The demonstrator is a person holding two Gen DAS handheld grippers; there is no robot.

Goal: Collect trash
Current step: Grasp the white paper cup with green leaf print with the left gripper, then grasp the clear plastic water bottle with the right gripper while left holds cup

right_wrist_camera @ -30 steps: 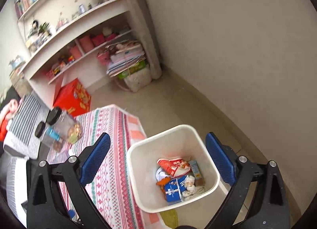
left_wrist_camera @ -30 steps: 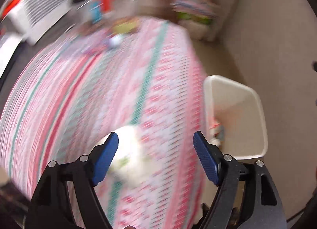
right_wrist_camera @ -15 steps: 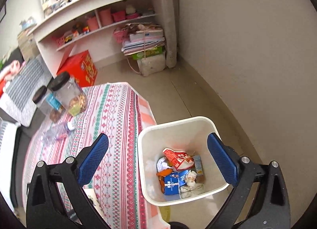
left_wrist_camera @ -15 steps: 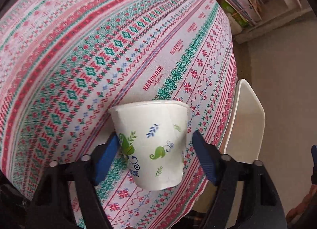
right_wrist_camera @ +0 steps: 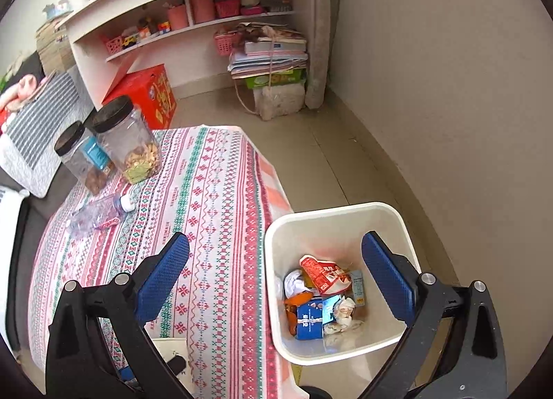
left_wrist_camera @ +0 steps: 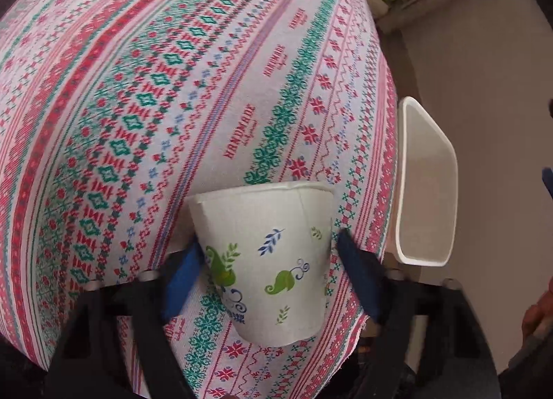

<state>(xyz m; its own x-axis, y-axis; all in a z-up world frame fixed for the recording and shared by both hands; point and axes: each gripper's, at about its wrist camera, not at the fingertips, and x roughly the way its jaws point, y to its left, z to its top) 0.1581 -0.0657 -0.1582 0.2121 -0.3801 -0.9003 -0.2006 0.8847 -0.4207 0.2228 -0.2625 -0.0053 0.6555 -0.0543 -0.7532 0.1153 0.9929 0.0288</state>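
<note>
The paper cup [left_wrist_camera: 273,260] has a matt white surface printed with green and blue leaf motifs. The tablecloth [left_wrist_camera: 207,88] is woven cloth with a visible coarse weave. The bin [right_wrist_camera: 390,222] is smooth, slightly glossy cream plastic. The jars [right_wrist_camera: 128,143] are clear glossy plastic with matt black lids. The bottle [right_wrist_camera: 100,214] is thin, crumpled clear plastic. Gripper pads [right_wrist_camera: 162,274] are blue with a fine dimpled texture, on matt black plastic arms.

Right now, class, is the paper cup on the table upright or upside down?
Upside down: the paper cup stands on the tablecloth with its wide rim down and its narrow base towards the camera.
</note>
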